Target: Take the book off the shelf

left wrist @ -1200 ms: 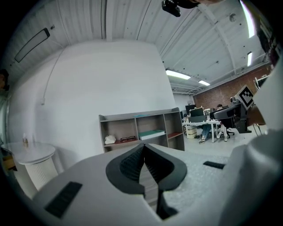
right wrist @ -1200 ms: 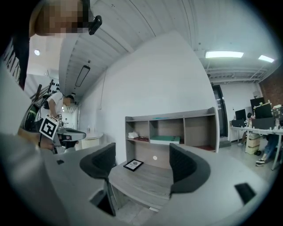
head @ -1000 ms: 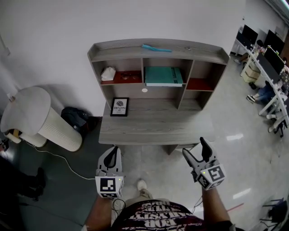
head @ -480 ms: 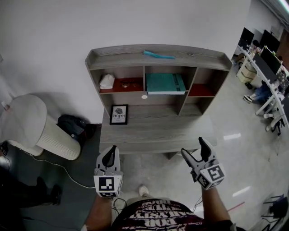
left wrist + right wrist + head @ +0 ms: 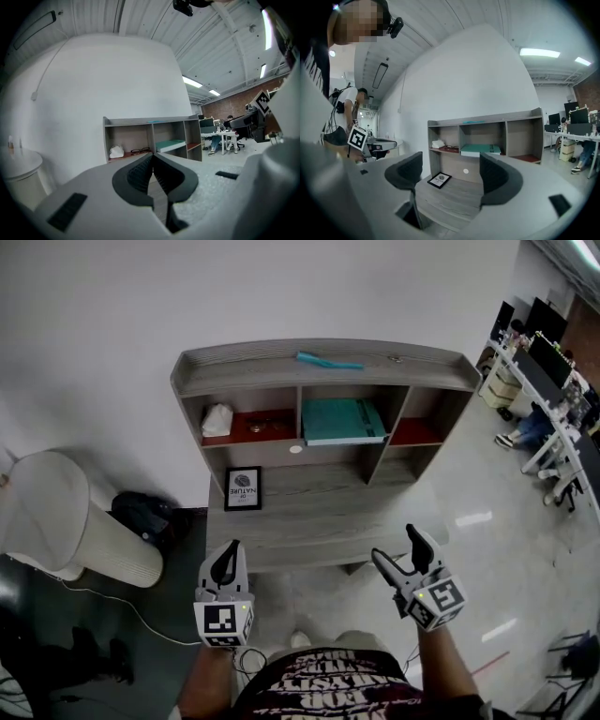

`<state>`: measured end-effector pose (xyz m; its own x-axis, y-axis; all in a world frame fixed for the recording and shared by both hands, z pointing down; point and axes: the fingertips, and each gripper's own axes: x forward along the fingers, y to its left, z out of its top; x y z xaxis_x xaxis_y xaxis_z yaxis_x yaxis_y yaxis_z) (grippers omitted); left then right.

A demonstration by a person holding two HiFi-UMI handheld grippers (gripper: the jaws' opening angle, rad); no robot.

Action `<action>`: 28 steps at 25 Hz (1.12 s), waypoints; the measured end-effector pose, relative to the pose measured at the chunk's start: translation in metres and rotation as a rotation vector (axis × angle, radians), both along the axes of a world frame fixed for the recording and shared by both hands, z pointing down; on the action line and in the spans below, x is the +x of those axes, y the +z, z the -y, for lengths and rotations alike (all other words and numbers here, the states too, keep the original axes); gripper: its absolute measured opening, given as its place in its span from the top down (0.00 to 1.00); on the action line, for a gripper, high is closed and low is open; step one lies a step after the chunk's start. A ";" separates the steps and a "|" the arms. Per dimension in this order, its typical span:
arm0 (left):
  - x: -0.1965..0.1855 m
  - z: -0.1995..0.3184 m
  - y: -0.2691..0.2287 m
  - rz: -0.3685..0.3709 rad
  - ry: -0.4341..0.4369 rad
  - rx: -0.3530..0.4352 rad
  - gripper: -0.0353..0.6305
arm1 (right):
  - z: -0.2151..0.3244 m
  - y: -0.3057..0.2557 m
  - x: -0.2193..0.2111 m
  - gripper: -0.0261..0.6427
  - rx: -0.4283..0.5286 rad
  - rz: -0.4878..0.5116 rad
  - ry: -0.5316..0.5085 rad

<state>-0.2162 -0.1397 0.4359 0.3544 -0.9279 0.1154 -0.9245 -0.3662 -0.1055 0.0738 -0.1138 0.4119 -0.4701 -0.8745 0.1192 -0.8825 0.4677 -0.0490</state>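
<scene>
Before the desk's (image 5: 328,512) near edge I hold both grippers, well short of the shelf (image 5: 272,369). My left gripper's (image 5: 228,559) jaws are closed on nothing; my right gripper's (image 5: 395,546) jaws stand apart, empty. The teal book (image 5: 341,419) lies flat in the shelf's middle compartment.

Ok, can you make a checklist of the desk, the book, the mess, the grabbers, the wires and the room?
Surface: grey wooden desk with a shelf unit on it.
Job's things: teal book lies flat in the middle compartment.
Clutter: framed picture on the desk; eyeglasses and white crumpled thing in the left compartment; teal strip on top.
Grippers: left gripper shut, right gripper open, both empty, short of the desk.
Cables: white cable on the floor.
Surroundings: white ribbed cylinder, black bag, desks with monitors.
</scene>
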 end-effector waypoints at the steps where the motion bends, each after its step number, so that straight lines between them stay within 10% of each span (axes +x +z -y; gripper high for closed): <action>1: 0.003 0.002 0.002 0.003 0.010 -0.002 0.94 | 0.001 0.001 0.002 0.39 -0.002 -0.005 0.008; 28: 0.053 0.106 0.012 0.026 0.073 -0.024 0.94 | 0.109 0.031 0.047 0.41 -0.085 0.072 0.069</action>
